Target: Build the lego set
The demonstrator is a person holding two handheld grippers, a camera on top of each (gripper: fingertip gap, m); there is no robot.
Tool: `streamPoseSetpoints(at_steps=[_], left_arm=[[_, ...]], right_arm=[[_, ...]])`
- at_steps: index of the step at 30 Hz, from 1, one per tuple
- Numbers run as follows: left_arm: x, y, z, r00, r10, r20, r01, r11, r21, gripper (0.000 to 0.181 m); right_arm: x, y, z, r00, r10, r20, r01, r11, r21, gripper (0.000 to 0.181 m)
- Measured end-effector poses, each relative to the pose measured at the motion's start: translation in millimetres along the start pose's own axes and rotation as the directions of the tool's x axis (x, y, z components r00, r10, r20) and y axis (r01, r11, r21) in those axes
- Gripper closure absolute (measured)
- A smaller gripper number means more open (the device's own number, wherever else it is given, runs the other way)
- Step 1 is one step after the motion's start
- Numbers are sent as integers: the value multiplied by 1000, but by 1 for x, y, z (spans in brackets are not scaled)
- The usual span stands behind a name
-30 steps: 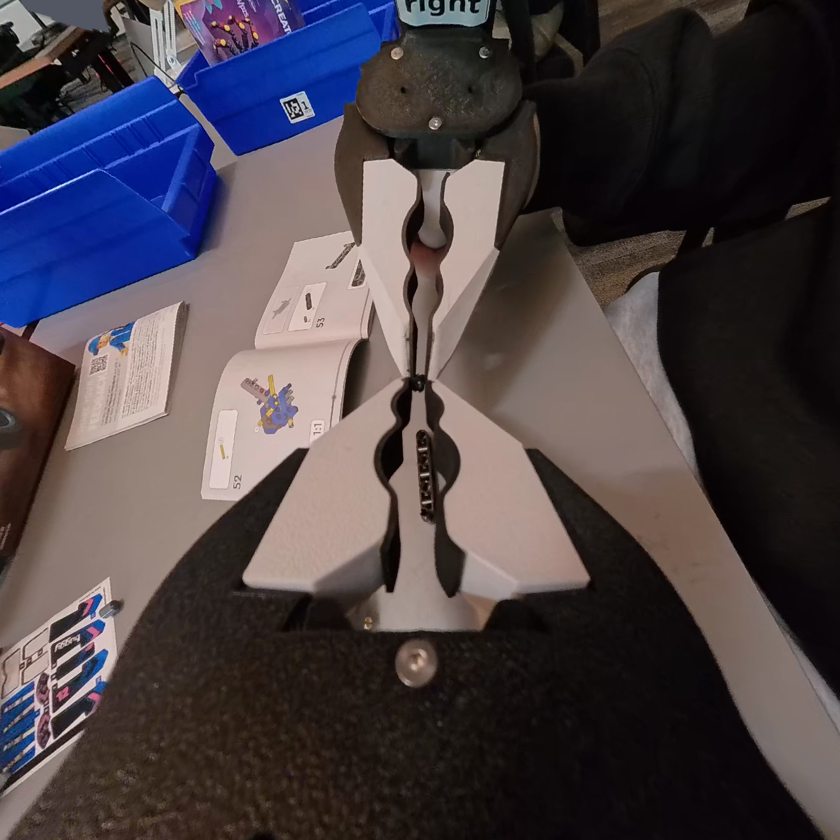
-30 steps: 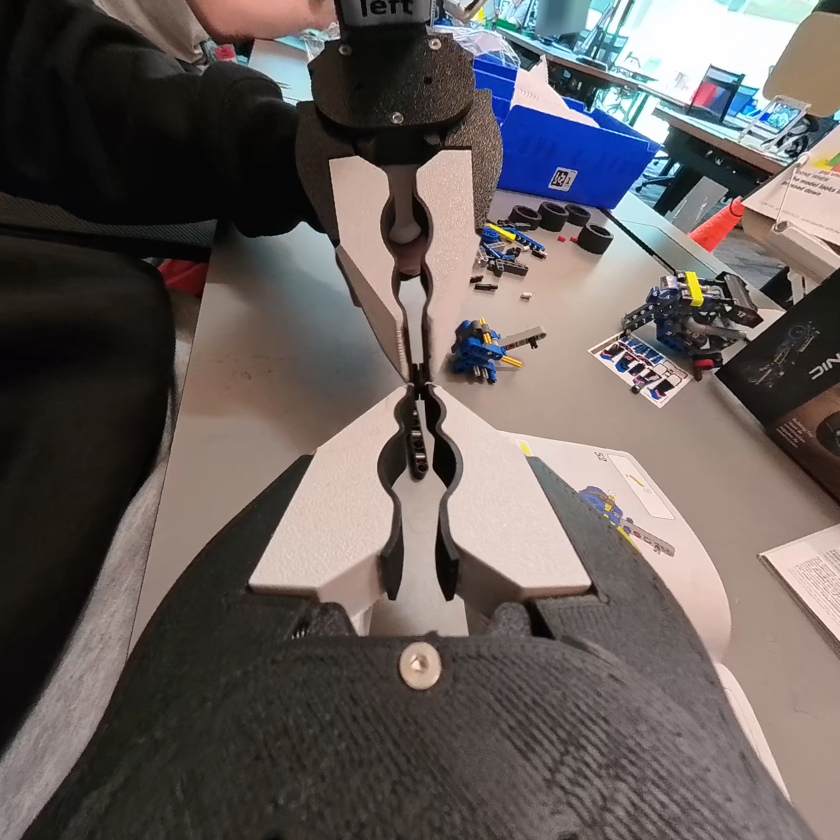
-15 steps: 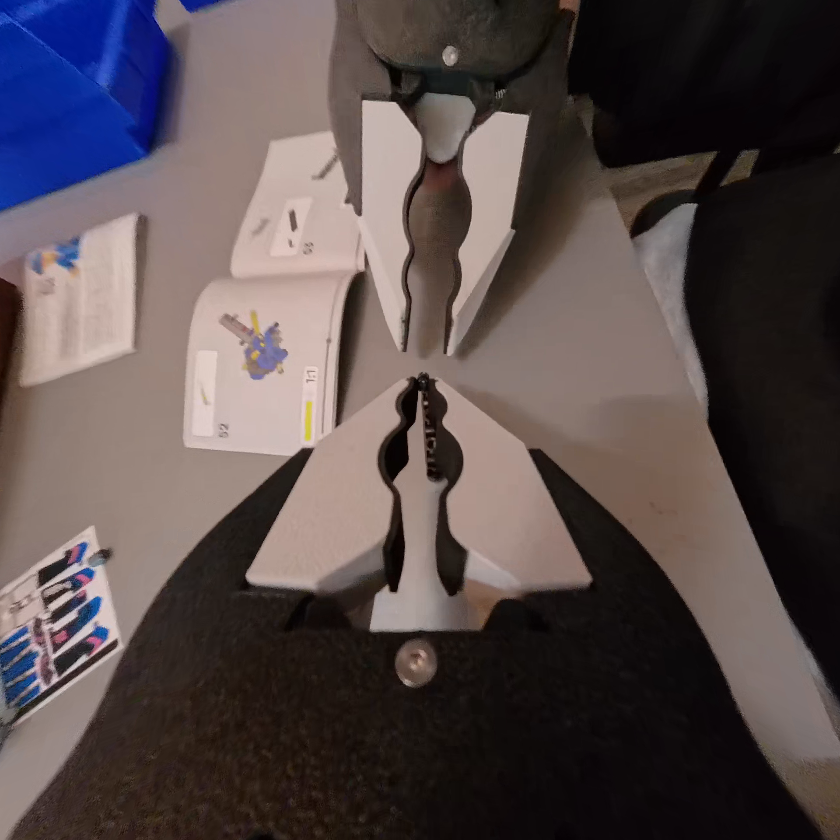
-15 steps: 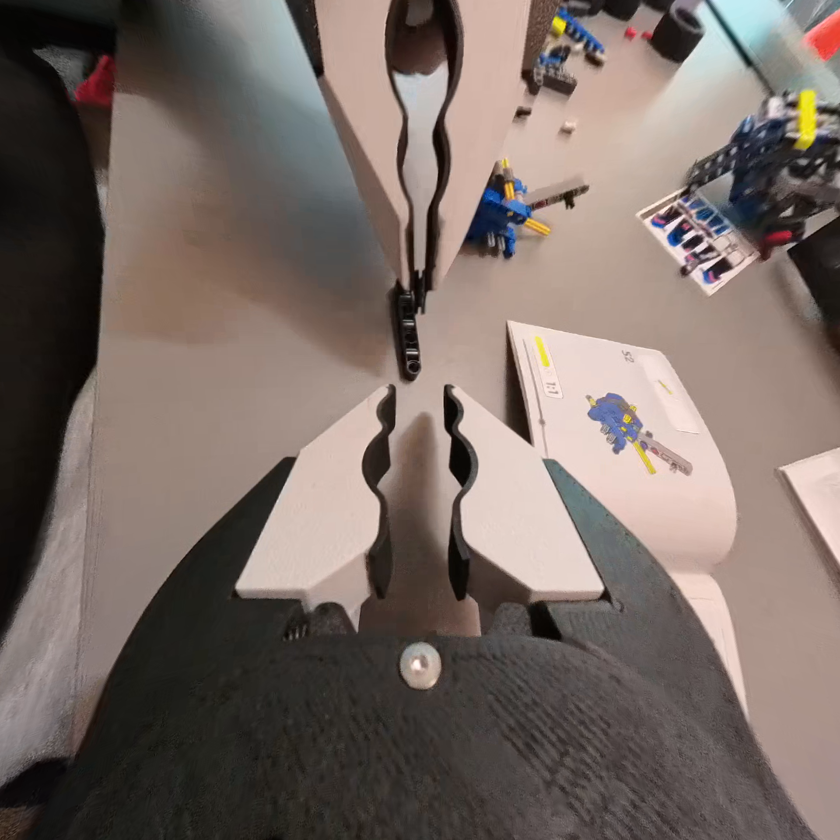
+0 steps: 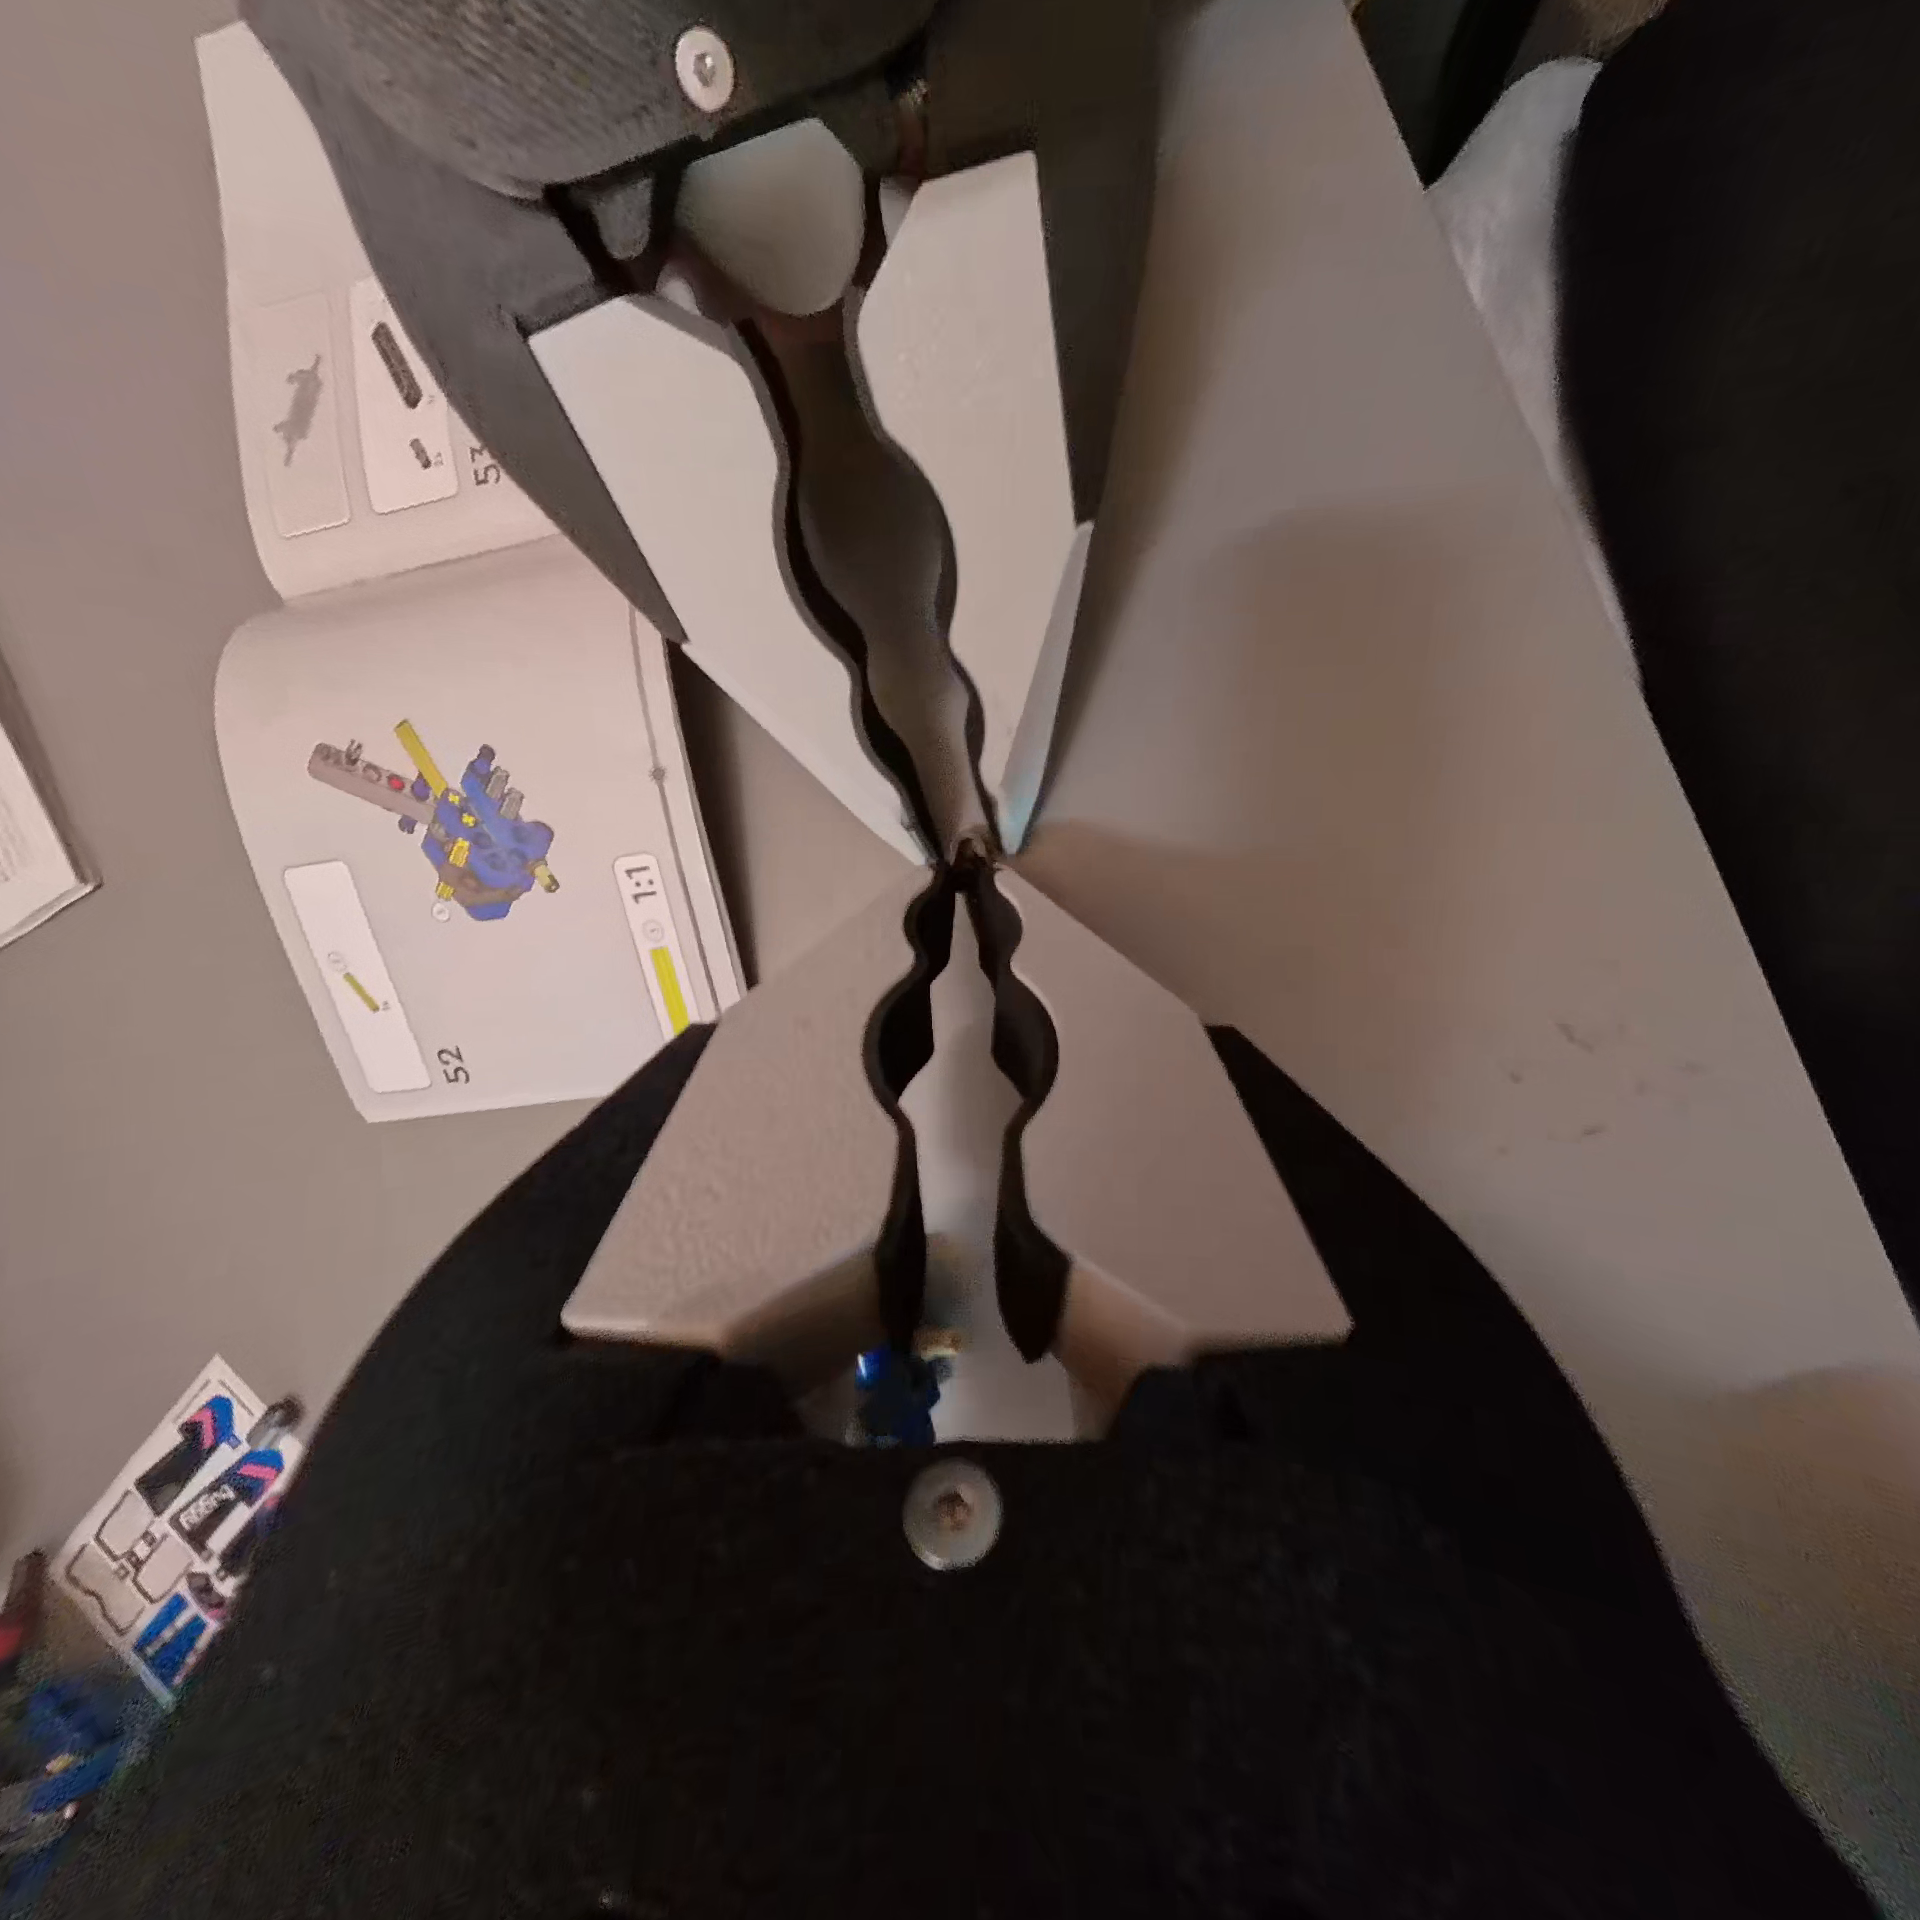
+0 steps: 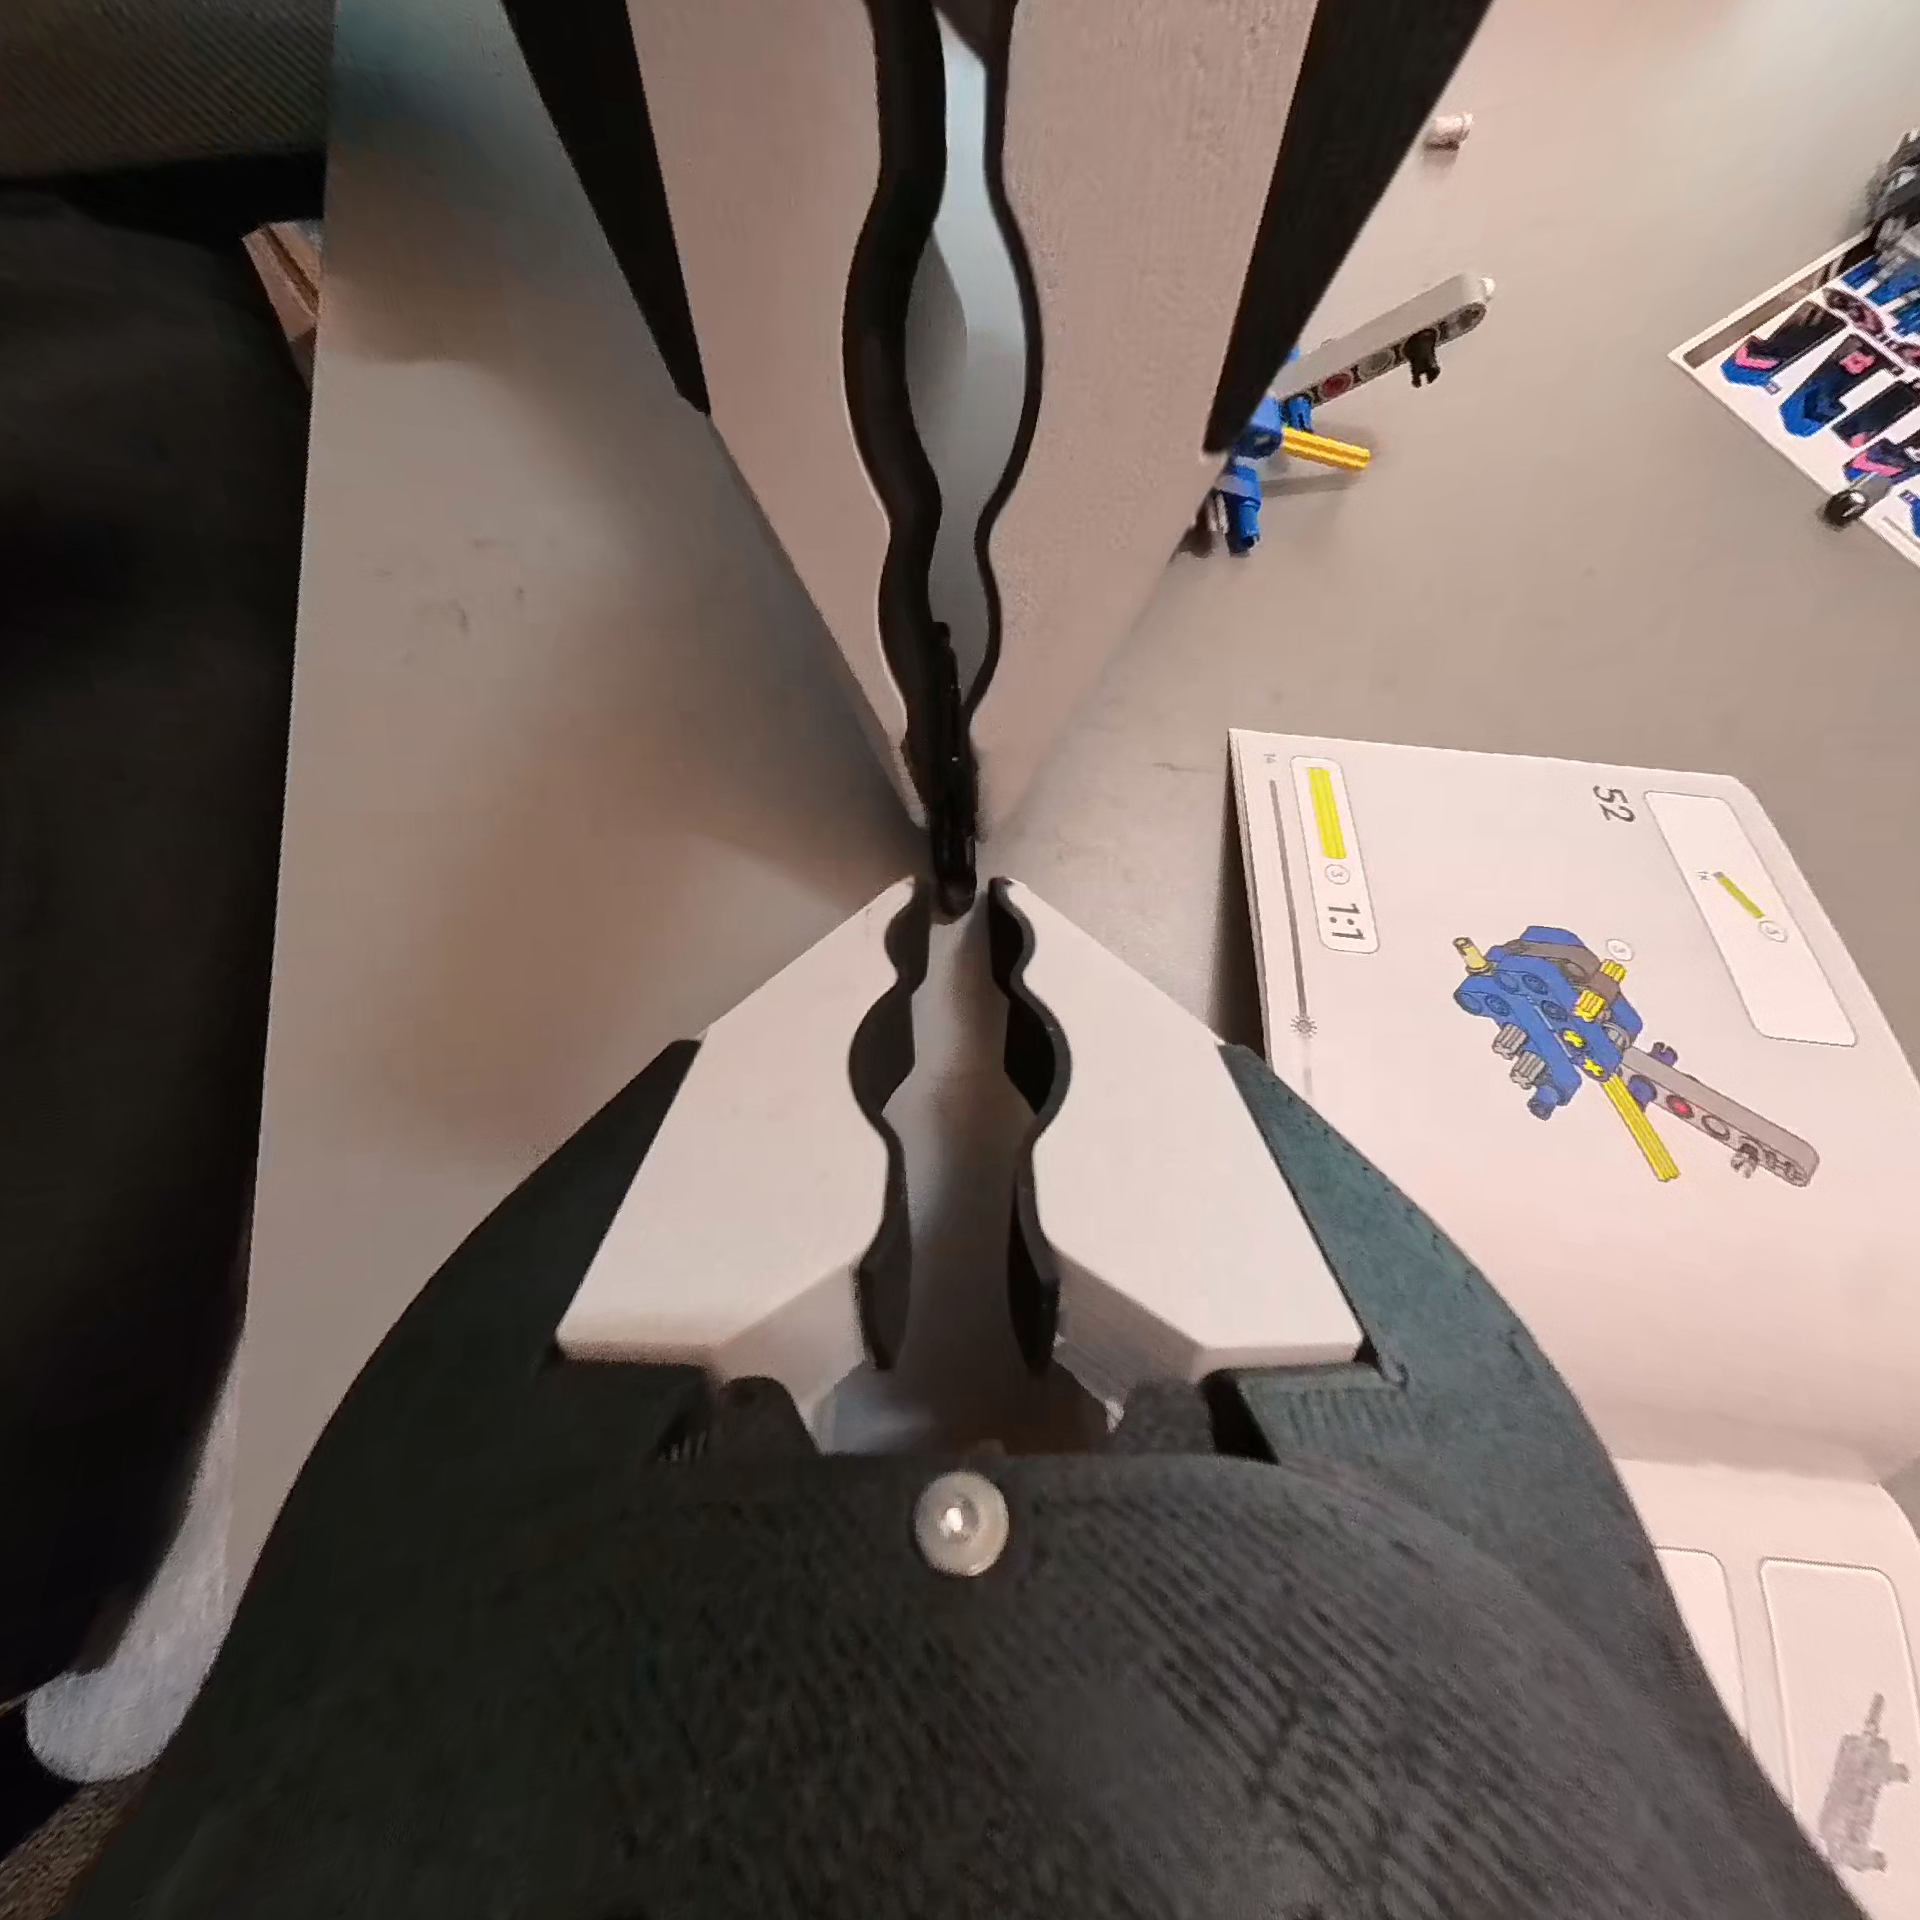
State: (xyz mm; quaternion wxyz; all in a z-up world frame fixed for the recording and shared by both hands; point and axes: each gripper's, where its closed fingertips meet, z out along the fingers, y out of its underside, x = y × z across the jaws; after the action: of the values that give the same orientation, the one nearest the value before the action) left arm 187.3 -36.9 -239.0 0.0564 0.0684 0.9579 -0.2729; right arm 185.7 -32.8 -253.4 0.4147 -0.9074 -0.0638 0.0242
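Over table (image 6: 540,644), claws' tips now closer.

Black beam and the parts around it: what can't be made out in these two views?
- Beam: right wrist view, mostly hidden between the fingers of the left gripper, so its length is unclear. In the left wrist view it cannot be seen.
- Right gripper: it is unclear whether it touches the beam's tip.
- Blue assembly: right wrist view, mostly behind the left gripper.
- Sticker sheet: right wrist view, cut off by the right edge.
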Motion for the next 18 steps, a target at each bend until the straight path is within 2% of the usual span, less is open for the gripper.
streamPoseSetpoints(at_steps=[6,9,11,15,18], left_arm=[[-2,1,5,1000,25,-13,-26,998,-53,180],[-10,5,-5,999,-10,37,12,999,-45,180],[-16,16,-16,995,-62,73,66,996,-53,181],[-6,35,-15,994,-107,31,109,992,-66,180],[7,34,-9,995,-95,-3,95,994,-58,180]], right_arm=[[2,0,0,1000,9,-11,-9,1000,-1,174],[10,1,-1,997,12,-74,-12,1000,-1,167],[7,3,-5,996,20,-82,-21,1000,-12,165],[-6,2,-3,991,123,-53,-125,991,-36,173],[5,-3,4,980,155,-128,-159,987,-18,181]])
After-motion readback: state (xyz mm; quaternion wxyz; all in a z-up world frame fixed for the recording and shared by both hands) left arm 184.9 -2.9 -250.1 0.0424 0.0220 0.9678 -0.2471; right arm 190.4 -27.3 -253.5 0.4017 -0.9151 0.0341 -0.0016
